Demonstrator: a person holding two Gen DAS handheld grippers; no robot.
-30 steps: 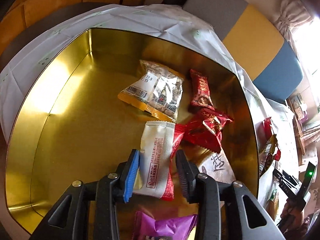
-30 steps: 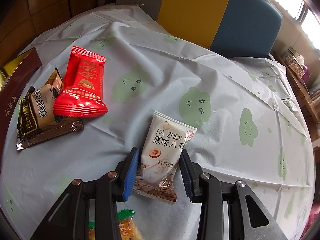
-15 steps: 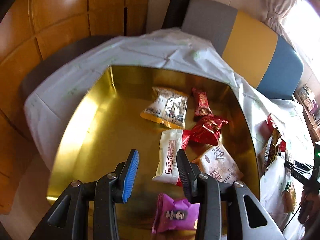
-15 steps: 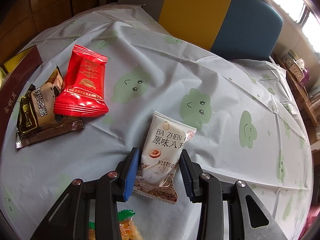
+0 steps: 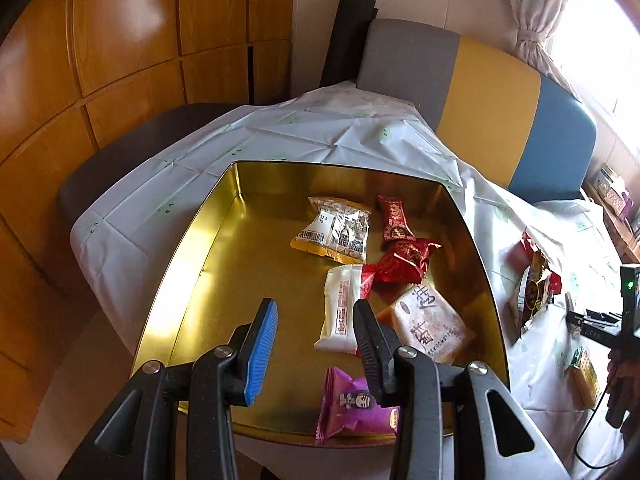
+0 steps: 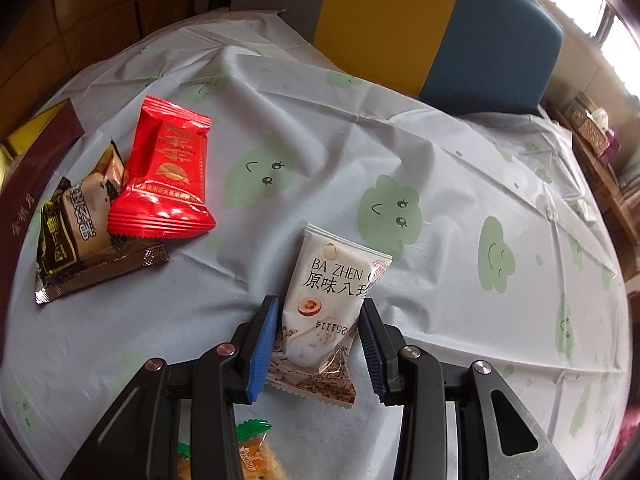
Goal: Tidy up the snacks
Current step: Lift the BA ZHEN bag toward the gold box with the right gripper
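Note:
In the left wrist view my left gripper [image 5: 316, 320] is open and empty, raised above the near part of a gold tin [image 5: 224, 280]. The tin holds several snacks: a white pack [image 5: 340, 312], red packs [image 5: 400, 260], a clear pack [image 5: 336, 230], an orange-white pack [image 5: 428, 328] and a purple pack [image 5: 356, 408]. In the right wrist view my right gripper [image 6: 318, 324] is open, its fingers on either side of a white Ba Zhen pack [image 6: 324, 300] lying on the tablecloth.
A red pack [image 6: 164, 176] and a brown pack [image 6: 80, 228] lie left on the tablecloth [image 6: 400, 140]. An orange cracker pack [image 6: 248, 456] lies under the right gripper. A dark red box edge [image 6: 28, 192] is at far left. A sofa [image 6: 420, 28] stands behind.
My left gripper has pulled back and up from the tin, leaving the white pack lying inside. The right gripper has stayed around the Ba Zhen pack.

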